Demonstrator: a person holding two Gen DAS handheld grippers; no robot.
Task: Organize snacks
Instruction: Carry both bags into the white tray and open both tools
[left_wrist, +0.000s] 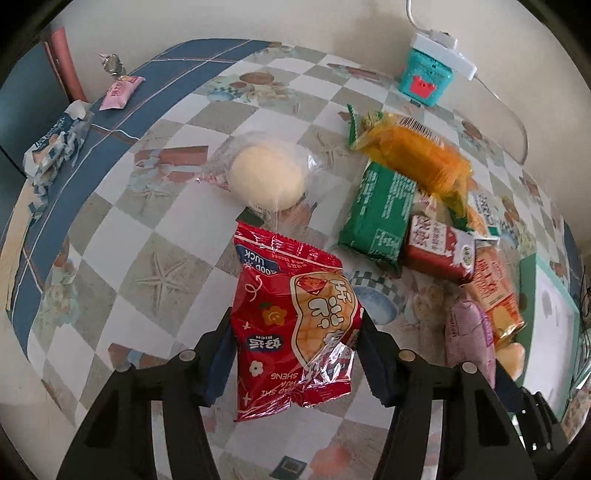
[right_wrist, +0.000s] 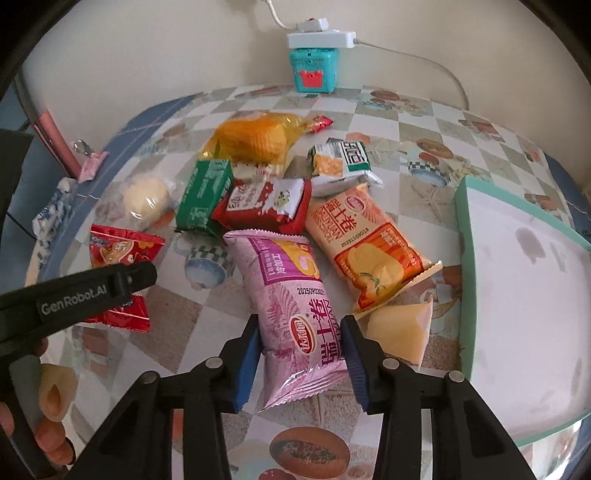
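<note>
Near the table's (right_wrist: 424, 122) front edge, the right gripper (right_wrist: 301, 363) pinches a pink snack pack (right_wrist: 295, 295) across its lower half; light, crinkly, slippery, so hold its middle. Beside it, the left gripper (left_wrist: 295, 347) clamps a red packet (left_wrist: 291, 314), while an orange pack (right_wrist: 369, 251) and a green-rimmed tray (right_wrist: 466, 258) crowd the right.

Both cameras sat just behind their tongs and looked steeply down along them at the worktop (left_wrist: 110, 236) from close above. The left view faced the worktop's blue-bordered side; the right view faced the middle, toward the wall. They shared the snack heap, the green packet (left_wrist: 373, 218) (right_wrist: 203, 195), the teal box (left_wrist: 424, 79) (right_wrist: 314, 70) by the wall and the red packet (left_wrist: 291, 325) (right_wrist: 122, 251).
</note>
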